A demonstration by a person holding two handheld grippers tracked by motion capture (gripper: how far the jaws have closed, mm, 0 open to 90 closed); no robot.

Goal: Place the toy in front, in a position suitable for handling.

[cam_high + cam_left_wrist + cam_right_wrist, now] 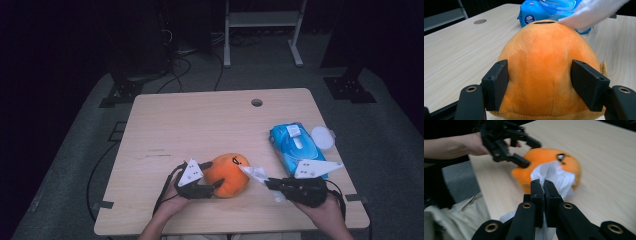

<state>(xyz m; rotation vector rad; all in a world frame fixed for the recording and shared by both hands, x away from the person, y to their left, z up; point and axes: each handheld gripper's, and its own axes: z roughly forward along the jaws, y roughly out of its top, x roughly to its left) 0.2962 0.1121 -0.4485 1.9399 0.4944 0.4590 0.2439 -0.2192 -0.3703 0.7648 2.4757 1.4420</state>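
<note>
Orange plush toy (229,174) sits on the wooden table (200,120), near its front edge, roughly mid-width. Round, soft body; dark face mark on the upper side, facing away from the person; small tan tag on 1 flank in the left gripper view.

Left gripper (216,184) on the toy's left side, its 2 jaws clamped on the plush: in the left gripper view both black pads press into the orange fabric, 1 on each flank.

White wipe (256,173) touches the toy's right upper side, just beside the face mark. Right gripper (265,182) to the right of the toy, jaws together and pinching the wipe; in the right gripper view the sheet bunches out above the closed tips and hangs below them.

Blue wipes pack (292,145) lies right of the toy and further back, near but apart from it. White round lid (321,136) just beside the pack's far right side.

Cable hole (256,102) well behind the toy, near the table's back edge
</note>
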